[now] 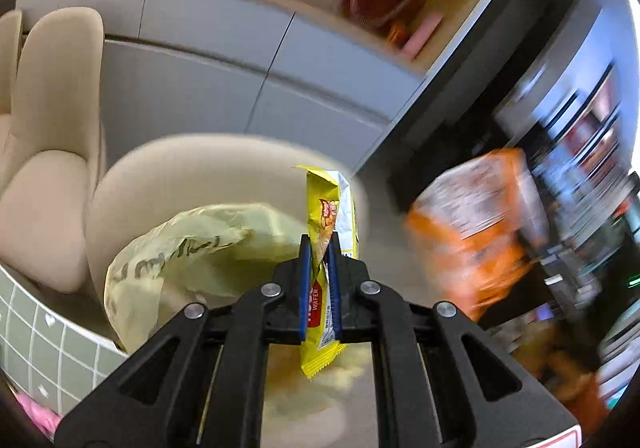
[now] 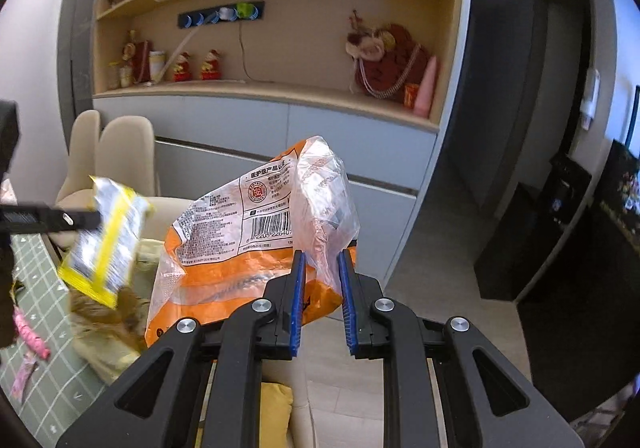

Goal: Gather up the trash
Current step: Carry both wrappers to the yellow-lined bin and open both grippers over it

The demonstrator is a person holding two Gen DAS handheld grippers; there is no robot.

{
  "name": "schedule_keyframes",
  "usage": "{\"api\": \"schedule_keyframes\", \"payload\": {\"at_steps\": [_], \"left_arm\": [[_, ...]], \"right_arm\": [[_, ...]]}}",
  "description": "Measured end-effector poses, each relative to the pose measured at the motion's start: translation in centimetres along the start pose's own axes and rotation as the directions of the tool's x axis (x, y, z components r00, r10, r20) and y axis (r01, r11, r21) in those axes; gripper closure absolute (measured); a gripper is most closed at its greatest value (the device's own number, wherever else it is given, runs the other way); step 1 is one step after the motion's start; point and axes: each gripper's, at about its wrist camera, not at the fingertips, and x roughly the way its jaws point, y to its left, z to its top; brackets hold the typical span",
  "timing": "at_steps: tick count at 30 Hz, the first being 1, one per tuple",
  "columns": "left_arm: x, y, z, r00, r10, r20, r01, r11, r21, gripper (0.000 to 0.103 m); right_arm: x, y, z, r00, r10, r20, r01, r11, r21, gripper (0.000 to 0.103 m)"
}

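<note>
My left gripper (image 1: 321, 244) is shut on a yellow wafer wrapper (image 1: 334, 199) that stands upright between its blue pads, over a beige chair. In the right wrist view that wrapper (image 2: 108, 236) hangs at the left from the left gripper (image 2: 86, 221). My right gripper (image 2: 322, 260) is shut on an orange and clear plastic bag (image 2: 240, 240); a clear fold of it is pinched between the pads and the bag hangs in the air. The same bag (image 1: 472, 232) appears blurred at the right of the left wrist view.
A pale yellow-green plastic bag (image 1: 180, 248) lies on the beige chair (image 1: 200, 167). The table with a green gridded cloth (image 2: 36, 276) is at lower left, with pink scraps (image 2: 30, 332) on it. Grey cabinets and a shelf (image 2: 280, 87) stand behind. A dark doorway (image 2: 560, 87) is on the right.
</note>
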Motion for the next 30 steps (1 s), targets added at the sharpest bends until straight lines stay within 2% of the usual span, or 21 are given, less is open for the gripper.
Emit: {"api": "schedule_keyframes", "payload": {"at_steps": [2, 4, 7, 9, 10, 11, 14, 17, 20, 22, 25, 30], "left_arm": [[2.6, 0.1, -0.5, 0.994, 0.083, -0.065, -0.080, 0.996, 0.048, 0.096], [4.4, 0.7, -1.9, 0.977, 0.160, -0.144, -0.149, 0.985, 0.088, 0.096], [5.0, 1.5, -3.6, 0.954, 0.208, -0.217, -0.187, 0.976, 0.114, 0.096], [4.4, 1.7, -4.2, 0.950, 0.207, -0.235, -0.182, 0.975, 0.124, 0.096], [4.0, 1.7, -4.3, 0.951, 0.208, -0.229, -0.182, 0.975, 0.128, 0.096], [3.7, 1.7, -4.1, 0.953, 0.210, -0.219, -0.186, 0.974, 0.127, 0.091], [1.8, 2.2, -3.4, 0.966, 0.192, -0.175, -0.180, 0.980, 0.082, 0.067], [-0.4, 2.9, -3.3, 0.977, 0.165, -0.132, -0.167, 0.986, -0.004, 0.064], [-3.3, 4.2, -3.6, 0.983, 0.173, -0.065, -0.178, 0.981, -0.081, 0.063], [-5.4, 4.5, -4.5, 0.978, 0.207, -0.009, -0.207, 0.972, -0.112, 0.061], [-8.1, 5.6, -6.3, 0.960, 0.272, 0.065, -0.260, 0.954, -0.151, 0.058], [-11.3, 7.3, -10.8, 0.944, 0.323, 0.065, -0.302, 0.926, -0.225, 0.058]], "right_arm": [[1.8, -0.3, -0.1, 1.000, 0.009, -0.015, -0.009, 1.000, 0.010, 0.086], [3.0, -0.3, -0.3, 1.000, 0.021, -0.017, -0.021, 1.000, 0.006, 0.086], [4.3, 0.4, -0.2, 0.999, 0.035, -0.015, -0.035, 0.999, -0.019, 0.086], [4.8, 1.3, -0.4, 0.999, 0.049, -0.007, -0.049, 0.998, -0.043, 0.086], [4.9, 1.9, -0.4, 0.998, 0.059, -0.003, -0.059, 0.997, -0.057, 0.086], [4.9, 2.3, -0.5, 0.997, 0.072, 0.000, -0.072, 0.995, -0.069, 0.086], [5.0, 4.6, -0.1, 0.991, 0.131, 0.006, -0.129, 0.986, -0.103, 0.086], [5.5, 7.3, -0.1, 0.985, 0.171, -0.010, -0.171, 0.974, -0.150, 0.086], [7.0, 10.8, -1.2, 0.970, 0.221, -0.098, -0.238, 0.947, -0.217, 0.086], [8.3, 13.9, -2.7, 0.942, 0.271, -0.197, -0.317, 0.910, -0.266, 0.086], [8.7, 16.8, -4.5, 0.917, 0.308, -0.252, -0.377, 0.877, -0.298, 0.086], [9.9, 17.9, -5.6, 0.890, 0.325, -0.320, -0.411, 0.876, -0.253, 0.086]]}}
